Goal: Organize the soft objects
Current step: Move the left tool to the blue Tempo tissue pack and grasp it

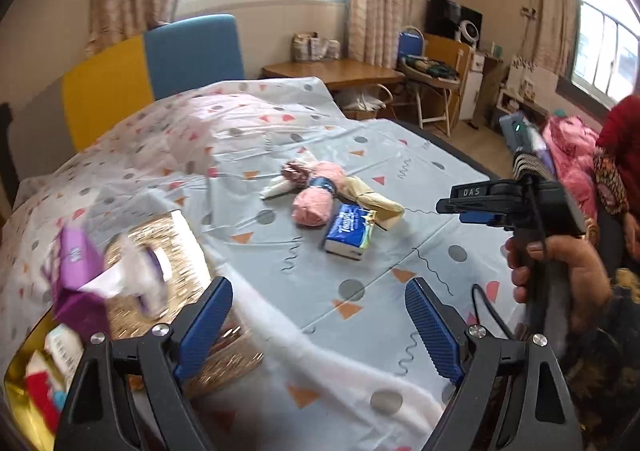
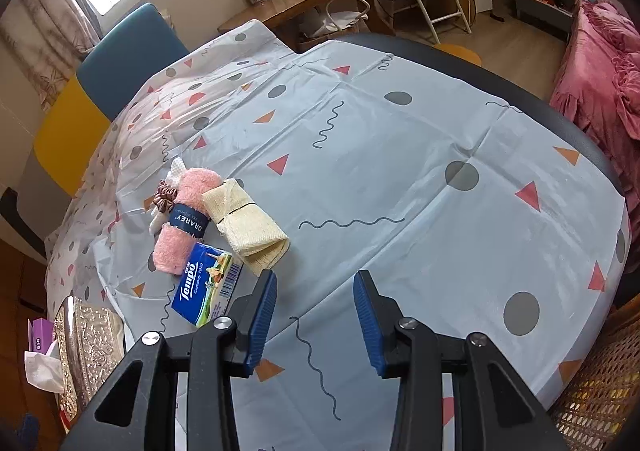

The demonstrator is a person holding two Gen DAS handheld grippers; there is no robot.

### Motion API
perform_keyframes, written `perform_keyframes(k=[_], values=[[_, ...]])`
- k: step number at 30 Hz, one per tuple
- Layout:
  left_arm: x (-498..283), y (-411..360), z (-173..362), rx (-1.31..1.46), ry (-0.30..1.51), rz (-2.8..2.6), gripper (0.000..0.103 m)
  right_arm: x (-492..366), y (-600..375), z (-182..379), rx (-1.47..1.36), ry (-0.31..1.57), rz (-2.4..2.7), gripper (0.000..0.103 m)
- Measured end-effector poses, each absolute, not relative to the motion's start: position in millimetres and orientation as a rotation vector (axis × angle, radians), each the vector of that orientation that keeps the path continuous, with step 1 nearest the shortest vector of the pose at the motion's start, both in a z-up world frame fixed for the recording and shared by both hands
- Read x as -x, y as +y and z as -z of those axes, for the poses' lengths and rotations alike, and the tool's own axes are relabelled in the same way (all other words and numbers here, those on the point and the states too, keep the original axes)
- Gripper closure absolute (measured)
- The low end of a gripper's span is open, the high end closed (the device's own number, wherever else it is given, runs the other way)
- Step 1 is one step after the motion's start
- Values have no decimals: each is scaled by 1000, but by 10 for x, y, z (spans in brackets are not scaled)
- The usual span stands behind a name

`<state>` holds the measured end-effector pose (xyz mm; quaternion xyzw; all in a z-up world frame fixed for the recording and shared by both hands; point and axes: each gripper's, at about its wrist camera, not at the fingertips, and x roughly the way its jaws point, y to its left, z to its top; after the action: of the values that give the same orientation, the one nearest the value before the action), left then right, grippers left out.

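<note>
A small heap of soft things lies on the patterned tablecloth (image 2: 400,155): a pink towel roll (image 2: 186,219) with a dark blue band, a folded beige cloth (image 2: 248,227), a brown scrunchie (image 2: 160,199) and a blue Tempo tissue pack (image 2: 206,289). My right gripper (image 2: 316,321) is open with nothing between its fingers, just right of the tissue pack. My left gripper (image 1: 318,331) stands wide open and empty beside a gold embossed box (image 1: 168,263). A blurred purple tissue box (image 1: 76,271) with white tissue sticking out sits at that box. The heap's pink towel roll (image 1: 316,195) lies ahead of it.
A hand holds the right gripper (image 1: 452,207) at the table's right side. A blue chair (image 1: 192,51) and a yellow chair (image 1: 104,99) stand behind the table. There is pink bedding (image 2: 600,71) to the right, a wooden desk (image 1: 332,71) behind, and a wicker surface (image 2: 600,391) at the near right.
</note>
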<state>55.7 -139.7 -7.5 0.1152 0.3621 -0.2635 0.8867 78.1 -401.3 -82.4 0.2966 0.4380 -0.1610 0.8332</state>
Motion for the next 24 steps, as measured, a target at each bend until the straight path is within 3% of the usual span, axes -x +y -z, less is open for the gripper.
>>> perform_keyframes(k=[19,21,22,24], values=[[-1832,-2653,1194,-362,900,579,14,-803,-4077,909,-724,966,297,63],[-1910,-2702,1271,-352,924,583,30,-807,-4086,918,-730,968,294,63],[-1943,-2723,1335,-353,950,584,44,-806,-4094,922,-738,966,291,63],[-1945,-2688,1387,-329,945,578,46,-809,-4098,924,-742,964,288,63]])
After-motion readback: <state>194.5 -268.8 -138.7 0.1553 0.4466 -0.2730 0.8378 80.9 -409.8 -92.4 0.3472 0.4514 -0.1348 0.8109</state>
